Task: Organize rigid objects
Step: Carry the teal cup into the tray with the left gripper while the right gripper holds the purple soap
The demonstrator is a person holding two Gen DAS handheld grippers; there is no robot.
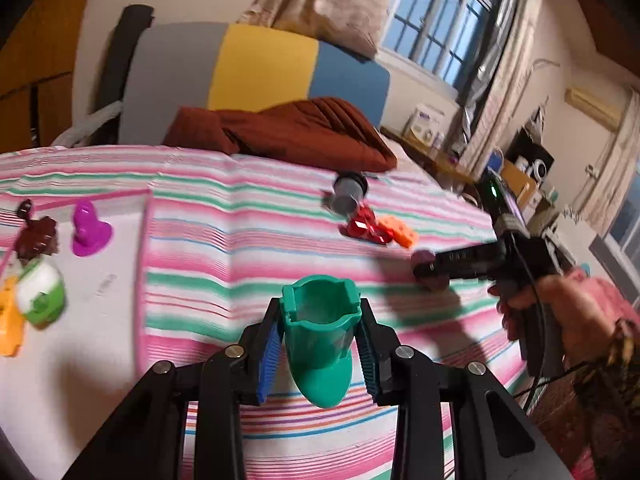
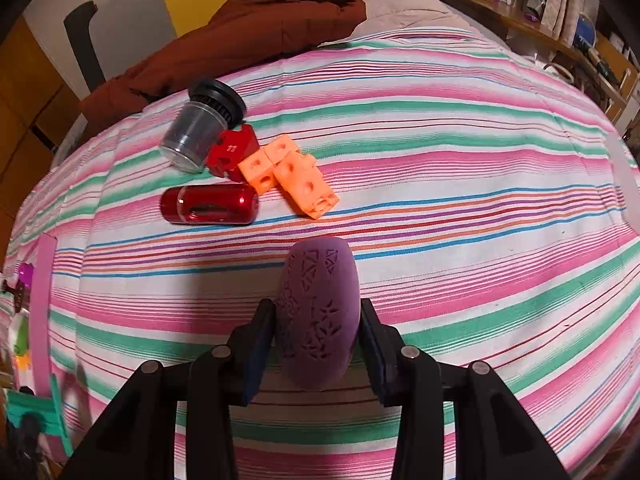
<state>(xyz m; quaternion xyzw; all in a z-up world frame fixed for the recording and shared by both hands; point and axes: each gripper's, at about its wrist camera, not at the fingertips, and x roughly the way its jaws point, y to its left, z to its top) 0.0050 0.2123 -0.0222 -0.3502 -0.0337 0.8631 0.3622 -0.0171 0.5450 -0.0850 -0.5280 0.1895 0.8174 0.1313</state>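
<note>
In the left wrist view my left gripper [image 1: 320, 305] is shut on a green plastic cup-shaped piece [image 1: 320, 344], raised over the striped bedspread [image 1: 240, 240]. In the right wrist view my right gripper [image 2: 316, 305] points steeply down, and its pads press both sides of a purple oval with carved patterns [image 2: 318, 280] that touches the bedspread [image 2: 440, 200]. Behind it lie a grey cylinder with a black cap [image 2: 196, 136], a red block [image 2: 232, 152], a red capsule [image 2: 208, 204] and orange cube blocks [image 2: 296, 176]. The left view shows the right gripper [image 1: 424, 270] from the side.
A white mat with a pink border [image 1: 100, 280] at the left holds a magenta piece [image 1: 90, 232], a brown piece [image 1: 38, 240], a green-and-white piece [image 1: 42, 296] and an orange one [image 1: 8, 328]. A rust-brown quilt [image 1: 288, 128] lies at the back. A person's hand [image 1: 560, 312] holds the right gripper.
</note>
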